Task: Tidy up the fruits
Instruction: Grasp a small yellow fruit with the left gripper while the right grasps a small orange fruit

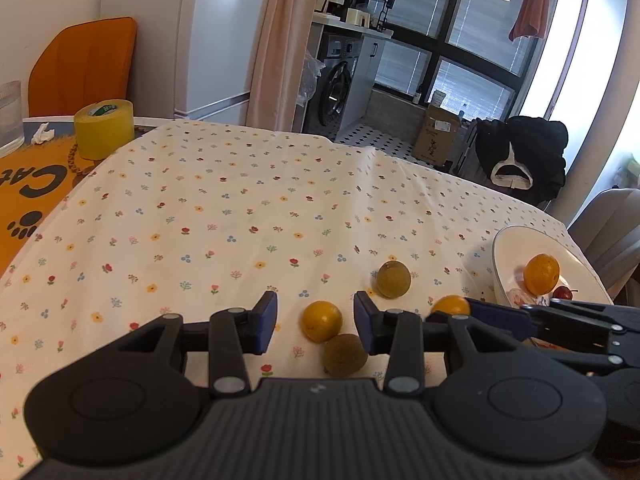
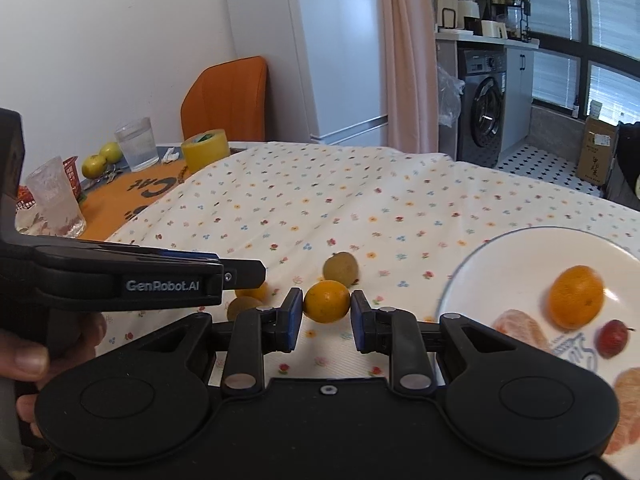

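a smooth round orange sits on the flowered cloth left of the glossy white plate. the right gripper brackets it with spread jaws, contact unclear. the left gripper gapes over another orange and a dull brown fruit, which its body partly hides. the plate, cut off, holds an orange, peeled segments and a small red fruit.

Oranges, kiwis beside plate
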Action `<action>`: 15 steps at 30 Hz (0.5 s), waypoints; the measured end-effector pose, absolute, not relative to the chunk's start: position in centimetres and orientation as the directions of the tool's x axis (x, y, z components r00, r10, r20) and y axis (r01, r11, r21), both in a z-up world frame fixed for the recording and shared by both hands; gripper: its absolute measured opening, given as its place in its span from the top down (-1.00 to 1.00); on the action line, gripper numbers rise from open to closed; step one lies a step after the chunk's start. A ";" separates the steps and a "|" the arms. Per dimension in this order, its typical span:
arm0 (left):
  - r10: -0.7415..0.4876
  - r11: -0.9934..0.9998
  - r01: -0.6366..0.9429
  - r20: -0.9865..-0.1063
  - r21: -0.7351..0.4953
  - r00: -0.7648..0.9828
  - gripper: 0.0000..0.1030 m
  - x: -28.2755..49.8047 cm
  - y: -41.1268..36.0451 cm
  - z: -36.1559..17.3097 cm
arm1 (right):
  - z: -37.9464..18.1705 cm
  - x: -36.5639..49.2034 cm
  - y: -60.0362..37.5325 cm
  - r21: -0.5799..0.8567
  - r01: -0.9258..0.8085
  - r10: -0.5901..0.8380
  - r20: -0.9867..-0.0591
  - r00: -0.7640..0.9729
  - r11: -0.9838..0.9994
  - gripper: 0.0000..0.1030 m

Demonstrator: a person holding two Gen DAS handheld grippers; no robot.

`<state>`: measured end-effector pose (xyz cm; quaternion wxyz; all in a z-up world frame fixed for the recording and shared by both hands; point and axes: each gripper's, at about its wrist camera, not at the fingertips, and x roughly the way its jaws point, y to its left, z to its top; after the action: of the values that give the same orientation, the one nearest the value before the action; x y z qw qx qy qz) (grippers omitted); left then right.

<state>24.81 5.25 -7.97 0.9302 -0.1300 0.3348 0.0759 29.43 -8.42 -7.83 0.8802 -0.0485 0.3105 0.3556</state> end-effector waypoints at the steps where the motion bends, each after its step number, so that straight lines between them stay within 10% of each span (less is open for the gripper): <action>1: 0.053 0.955 -0.227 -0.644 -0.191 0.763 0.22 24.9 5.2 -8.1 | -7.7 29.4 -8.7 0.137 -0.652 0.595 -0.578 0.558 0.746 0.53; 15: 0.067 0.951 -0.249 -0.660 -0.185 0.748 0.57 25.7 5.0 -8.8 | -6.6 28.9 -12.7 0.137 -0.579 0.549 -0.547 0.632 0.804 0.53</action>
<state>25.70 5.01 -8.77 0.9256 -0.1320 0.3444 0.0855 28.92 -12.74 -6.57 0.9031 -0.0259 0.2938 0.3122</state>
